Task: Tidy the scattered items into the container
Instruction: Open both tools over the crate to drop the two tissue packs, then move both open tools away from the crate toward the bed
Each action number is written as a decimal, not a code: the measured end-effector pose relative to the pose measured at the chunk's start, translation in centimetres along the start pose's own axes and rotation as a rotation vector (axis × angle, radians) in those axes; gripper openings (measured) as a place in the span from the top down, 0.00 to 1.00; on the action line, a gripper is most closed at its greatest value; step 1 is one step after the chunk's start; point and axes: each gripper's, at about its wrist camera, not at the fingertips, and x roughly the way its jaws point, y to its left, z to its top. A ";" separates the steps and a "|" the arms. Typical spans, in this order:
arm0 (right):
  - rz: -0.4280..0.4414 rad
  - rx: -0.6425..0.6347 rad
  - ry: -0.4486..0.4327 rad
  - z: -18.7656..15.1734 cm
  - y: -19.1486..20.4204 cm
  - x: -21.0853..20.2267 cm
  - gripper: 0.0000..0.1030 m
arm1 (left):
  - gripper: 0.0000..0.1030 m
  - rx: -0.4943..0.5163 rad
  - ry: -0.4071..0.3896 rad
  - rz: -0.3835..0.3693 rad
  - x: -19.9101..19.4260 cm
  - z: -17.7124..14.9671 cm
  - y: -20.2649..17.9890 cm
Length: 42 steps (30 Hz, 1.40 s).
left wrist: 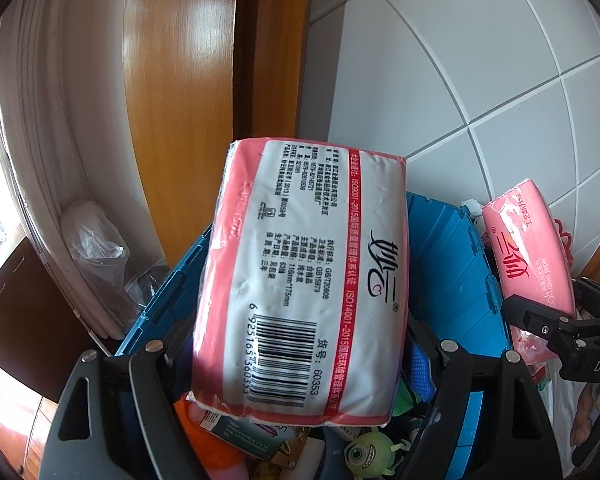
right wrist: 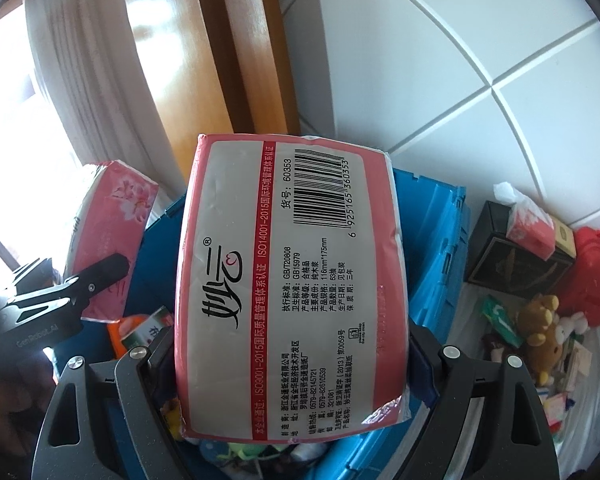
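the left gripper (left wrist: 300, 364) pinches a pink-and-white plastic-wrapped tissue pack (left wrist: 300, 280) between its two black fingers, held over the open blue plastic crate (left wrist: 452, 256); the barcode end of the pack faces the camera. the right gripper (right wrist: 292, 356) likewise pinches a second pink-and-white tissue pack (right wrist: 292, 280), barcode end away from the camera, above the same blue crate (right wrist: 436, 256). each wrist view also catches the other gripper at its edge, clamping its pack: the right one (left wrist: 540, 316) in the left view, the left one (right wrist: 96, 268) in the right view. that makes two packs in the grippers.

only the left view shows a green one-eyed plush toy (left wrist: 364, 454) and an orange item (left wrist: 204, 432) in the crate bottom, plus a crumpled clear plastic bag (left wrist: 96, 240) beside the crate. only the right view shows the scatter outside the crate: a black box (right wrist: 500, 256) with a third, small pink tissue pack (right wrist: 530, 224) on it, a red plastic case (right wrist: 598, 276), a brown plush bear (right wrist: 540, 332) and a green packet (right wrist: 500, 320).

most of the crate's contents are hidden behind the packs; the items near the bear are too jumbled to count.
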 end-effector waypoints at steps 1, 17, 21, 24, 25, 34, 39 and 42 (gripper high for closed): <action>0.000 -0.002 -0.002 0.1 0.1 0.0 0.15 | 0.22 0.000 0.000 0.001 0.0 0.0 0.1; 0.002 0.008 -0.069 -0.4 -0.3 -2.0 0.01 | 0.00 -0.050 0.023 0.028 -0.9 -0.1 1.0; -0.003 0.011 -0.069 -1.6 -0.4 -3.5 0.01 | 0.00 -0.054 0.029 0.030 -1.3 -0.4 0.1; -0.010 0.021 -0.063 -2.9 -0.6 -5.2 0.01 | 0.00 -0.051 0.032 0.031 -1.9 -1.2 -1.1; -0.019 0.024 -0.062 -3.2 -0.7 -5.7 0.00 | 0.00 -0.048 0.033 0.030 -2.2 -1.4 -1.6; -0.054 0.078 -0.068 -6.8 -3.7 -11.2 0.00 | 0.00 -0.027 0.042 0.051 -5.5 -3.1 -6.2; -0.072 0.125 -0.057 -9.2 -6.9 -13.6 0.00 | 0.00 -0.011 0.059 0.033 -6.9 -4.4 -9.4; -0.087 0.148 -0.055 -10.6 -8.6 -15.0 0.00 | 0.00 0.007 0.066 0.021 -7.6 -5.1 -11.7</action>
